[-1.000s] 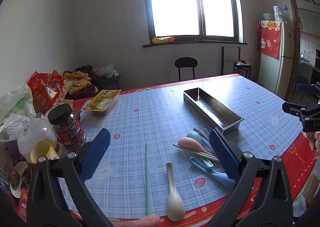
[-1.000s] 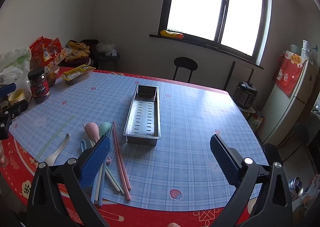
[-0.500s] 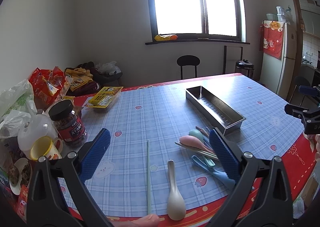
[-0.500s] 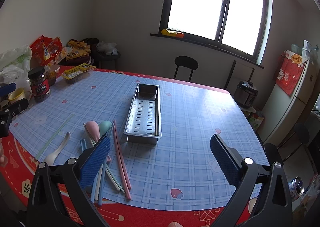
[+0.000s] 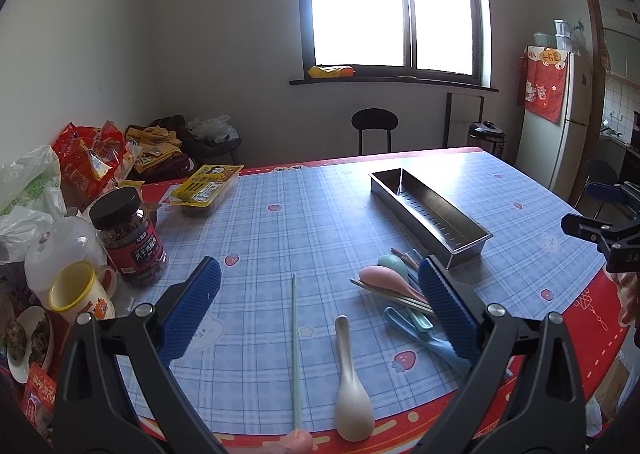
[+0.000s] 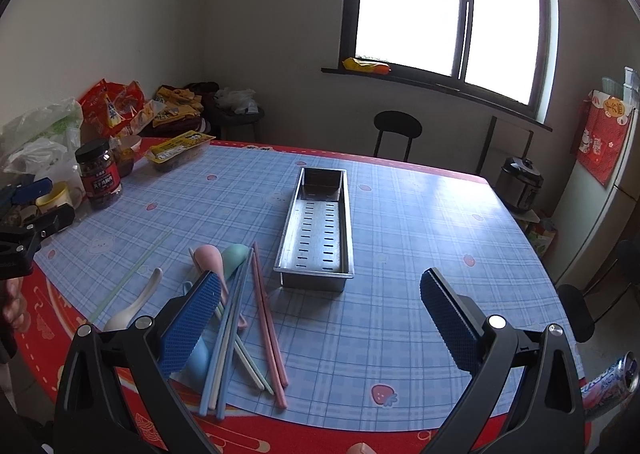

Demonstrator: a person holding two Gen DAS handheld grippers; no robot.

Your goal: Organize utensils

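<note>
So both my grippers hang spread and empty above the table's near edge: the left gripper point(image 5: 320, 310) over the loose pieces, the right gripper point(image 6: 320, 318) facing the tray point(image 6: 316, 230). That tray sits empty toward the table's middle, one short end turned to the pile. Just beside this end lies the heap: pink spoon point(image 5: 386, 280), green spoon point(image 5: 394, 264), blue spoon point(image 5: 416, 330) and crossed chopsticks point(image 6: 264, 314). Nearer the edge, apart from the heap, are the white spoon point(image 5: 352, 386) and a lone green chopstick point(image 5: 295, 350). Nothing is sorted yet. I judge the single pieces the easy start: come down square across a handle, close on its middle, lift level, lay it lengthwise in the tray. Against half a second ago, only the left view has crept a little closer; nothing on the table has moved
</note>
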